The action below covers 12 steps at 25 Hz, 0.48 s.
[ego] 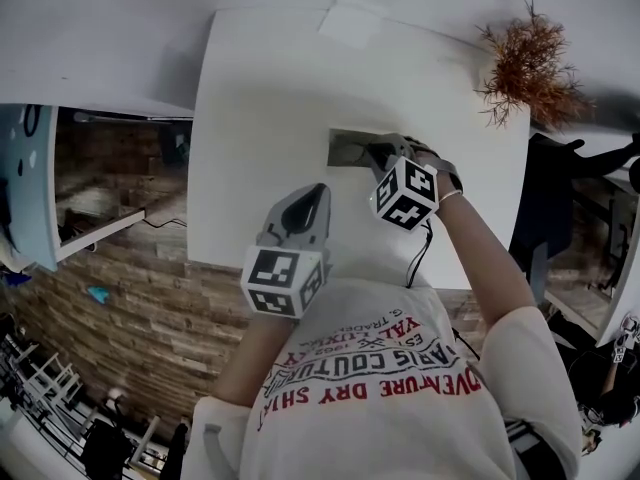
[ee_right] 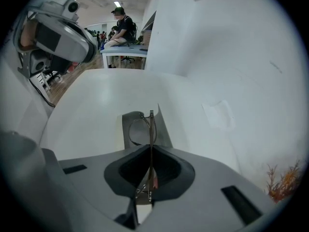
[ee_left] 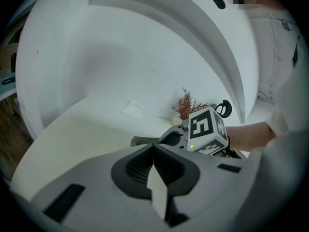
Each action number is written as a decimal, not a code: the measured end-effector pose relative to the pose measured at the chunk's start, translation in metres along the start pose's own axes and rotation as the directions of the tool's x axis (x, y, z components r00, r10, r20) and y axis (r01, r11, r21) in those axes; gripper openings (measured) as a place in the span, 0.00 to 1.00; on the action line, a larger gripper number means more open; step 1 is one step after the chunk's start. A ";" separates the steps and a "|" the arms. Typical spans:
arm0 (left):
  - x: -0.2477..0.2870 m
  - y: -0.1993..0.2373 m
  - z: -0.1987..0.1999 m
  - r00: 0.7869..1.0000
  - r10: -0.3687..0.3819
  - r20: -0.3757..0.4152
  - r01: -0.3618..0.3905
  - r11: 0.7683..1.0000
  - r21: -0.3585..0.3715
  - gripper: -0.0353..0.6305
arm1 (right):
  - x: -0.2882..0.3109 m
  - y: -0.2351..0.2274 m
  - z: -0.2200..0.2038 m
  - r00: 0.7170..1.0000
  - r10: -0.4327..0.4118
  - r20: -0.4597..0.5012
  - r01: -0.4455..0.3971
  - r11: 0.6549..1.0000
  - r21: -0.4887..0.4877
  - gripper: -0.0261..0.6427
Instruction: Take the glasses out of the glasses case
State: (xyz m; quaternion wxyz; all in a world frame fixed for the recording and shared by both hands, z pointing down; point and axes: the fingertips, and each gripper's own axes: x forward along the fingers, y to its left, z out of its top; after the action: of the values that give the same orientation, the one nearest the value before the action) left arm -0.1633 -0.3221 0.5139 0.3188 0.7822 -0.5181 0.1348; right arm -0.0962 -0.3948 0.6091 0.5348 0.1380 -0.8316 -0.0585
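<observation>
Your right tongs [ee_right: 151, 148] are pinched narrow on one pair of glasses [ee_right: 151, 122]. They are thin metal wire with round rims, seen edge-on, rising from between the ribbed dark jaws. Just beyond lies one grey glasses case [ee_right: 163, 134], flat and matte, on the smooth white surface [ee_right: 96, 110]; whether the rims touch it can't be told. Your left tongs [ee_left: 153, 148] are pressed together on nothing, near the surface's close edge. One dry, rust-brown sprig [ego: 525, 68] sits at the far corner. One flat white slip [ee_right: 219, 114] lies apart from the case.
</observation>
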 end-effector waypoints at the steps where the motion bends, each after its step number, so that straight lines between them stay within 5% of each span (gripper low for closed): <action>1: 0.000 -0.002 0.002 1.000 -0.002 0.005 0.002 1.000 0.004 0.06 | -0.005 -0.003 0.002 1.000 -0.018 0.012 0.018 1.000 0.001 0.08; 12: -0.013 -0.019 0.022 0.998 -0.023 0.061 0.019 0.998 0.063 0.06 | -0.080 -0.011 0.024 0.965 -0.189 0.181 0.152 0.969 0.196 0.08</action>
State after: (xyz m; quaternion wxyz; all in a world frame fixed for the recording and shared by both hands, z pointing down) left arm -0.1540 -0.3221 0.4832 0.2796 0.8009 -0.5151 0.1231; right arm -0.0846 -0.3832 0.5268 0.4274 0.2506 -0.8676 -0.0424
